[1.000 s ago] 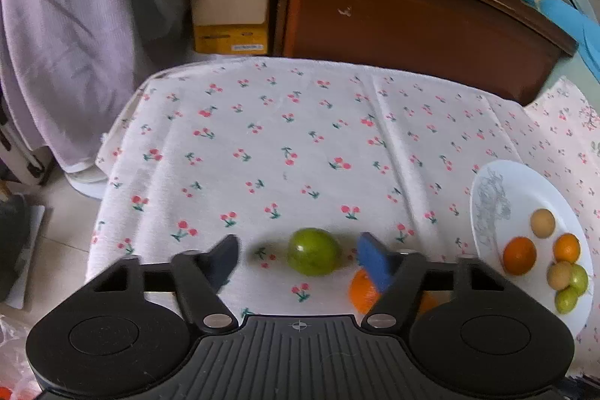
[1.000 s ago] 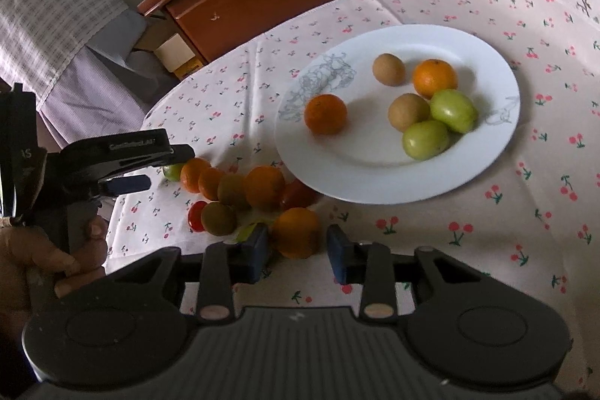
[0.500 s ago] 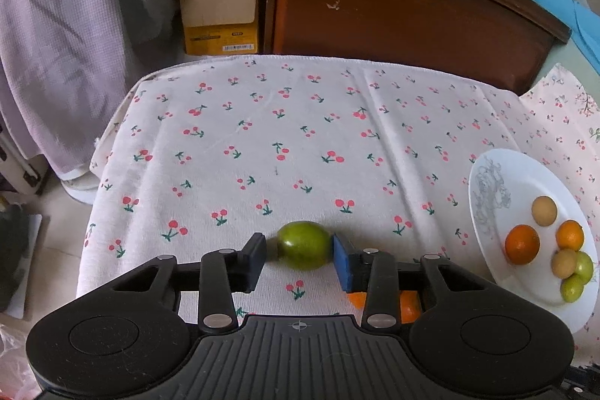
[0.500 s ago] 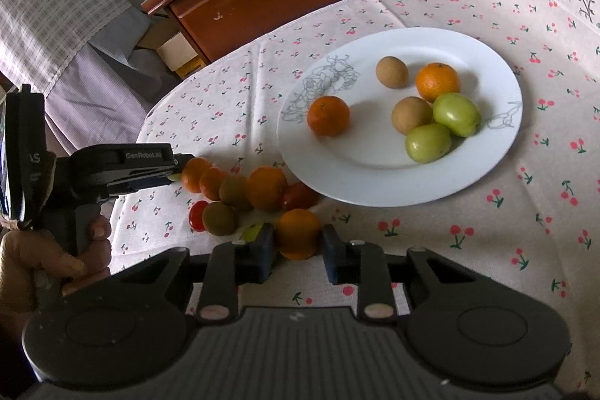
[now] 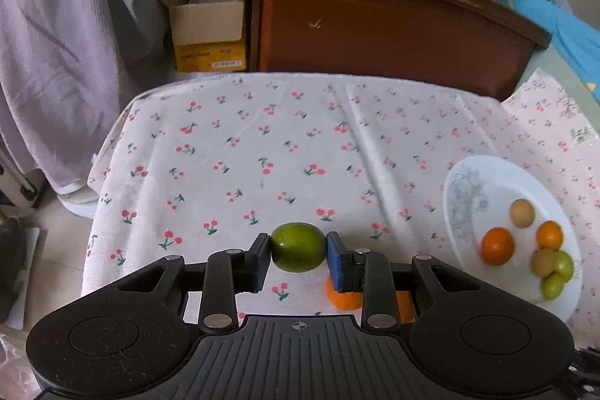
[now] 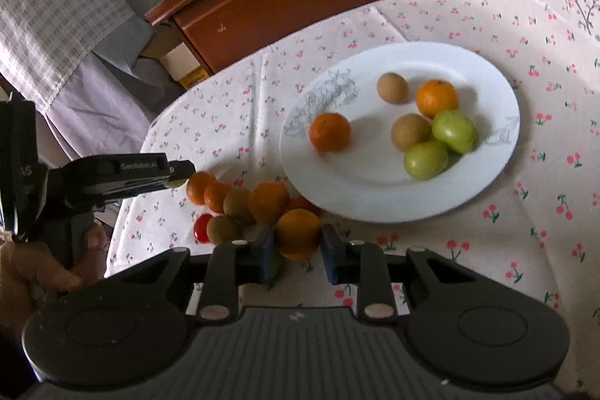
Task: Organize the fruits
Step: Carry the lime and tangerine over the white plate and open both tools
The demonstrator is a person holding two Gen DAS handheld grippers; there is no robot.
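Left gripper point(image 5: 298, 252): jaws closing on a green fruit point(image 5: 298, 247), pads already touching both its sides. Whether the fruit sits just above the cherry-print tablecloth point(image 5: 262, 152) or rests on it, I cannot tell. An orange shows just behind the blue pad, low and partly hidden.

Right gripper point(image 6: 296, 246): clamped on an orange point(image 6: 298, 233), one pad against each flank. This orange lies at the near edge of a loose cluster of small fruit point(image 6: 240, 201) on the cloth, just beside the white plate point(image 6: 498, 152). The cluster holds more oranges, brownish round fruit and one small red one, some touching.

The plate already carries six pieces: two oranges, two brown fruit and two green ones, the green pair touching each other and one brown fruit.

A hand point(image 6: 33, 272) holds the left tool at the left edge of the right-wrist view; a sliver of green shows at its tips.

Handling, as a judgement:
- Both fruits look small, light and round (likely to roll if set down carelessly).
- The green skin looks glossy and smooth, so it may slip; a hold across the widest part, as now, seems best.
- The orange peel looks matte and slightly yielding, so it should grip well, though hard squeezing could bruise it.
- Release low over a bare part of the plate, away from the rim.
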